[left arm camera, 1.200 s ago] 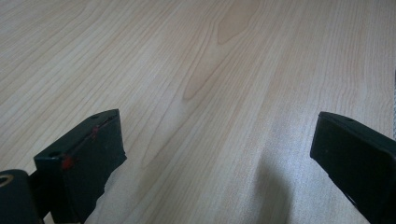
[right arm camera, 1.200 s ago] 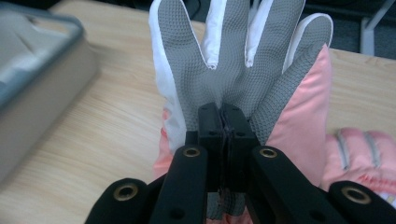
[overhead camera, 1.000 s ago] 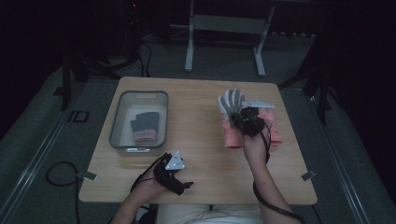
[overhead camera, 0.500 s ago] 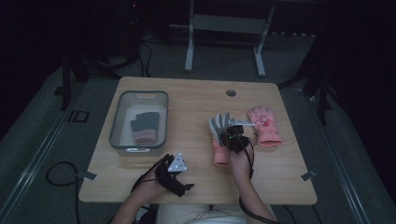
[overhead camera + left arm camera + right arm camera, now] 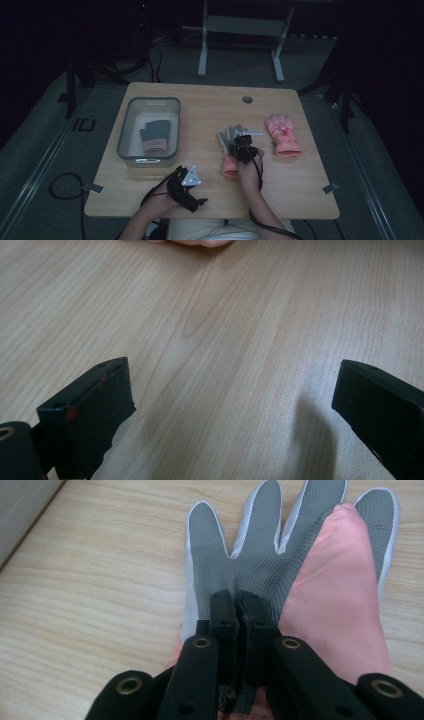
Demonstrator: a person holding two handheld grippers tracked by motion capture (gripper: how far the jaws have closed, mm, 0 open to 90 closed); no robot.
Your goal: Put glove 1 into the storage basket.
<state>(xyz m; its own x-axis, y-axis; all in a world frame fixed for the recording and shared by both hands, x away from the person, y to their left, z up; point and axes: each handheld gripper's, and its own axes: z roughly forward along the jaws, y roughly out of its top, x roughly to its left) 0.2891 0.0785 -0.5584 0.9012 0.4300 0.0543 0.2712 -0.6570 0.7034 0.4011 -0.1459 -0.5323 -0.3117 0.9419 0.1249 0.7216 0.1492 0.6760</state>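
A glove [image 5: 229, 139] with a grey dotted palm and a pink cuff lies flat on the wooden table [image 5: 200, 115], right of centre. My right gripper [image 5: 244, 145] is shut on it, the jaws pinching the palm fabric [image 5: 260, 555] just below the fingers in the right gripper view, where the gripper [image 5: 242, 605] points along the glove. A pink fold [image 5: 335, 580] covers the glove's right side. My left gripper [image 5: 196, 192] rests near the front edge, and in its own view the gripper [image 5: 235, 385] stands open over bare wood.
A pink glove [image 5: 283, 135] lies to the right of the held one. A grey bin [image 5: 125, 125] at the left holds a dark glove with a pink cuff [image 5: 154, 137]. A round hole [image 5: 247, 99] sits near the table's far edge.
My right gripper has come down and toward the near left with the glove, from above the pink glove to the table. The left gripper has stayed put.
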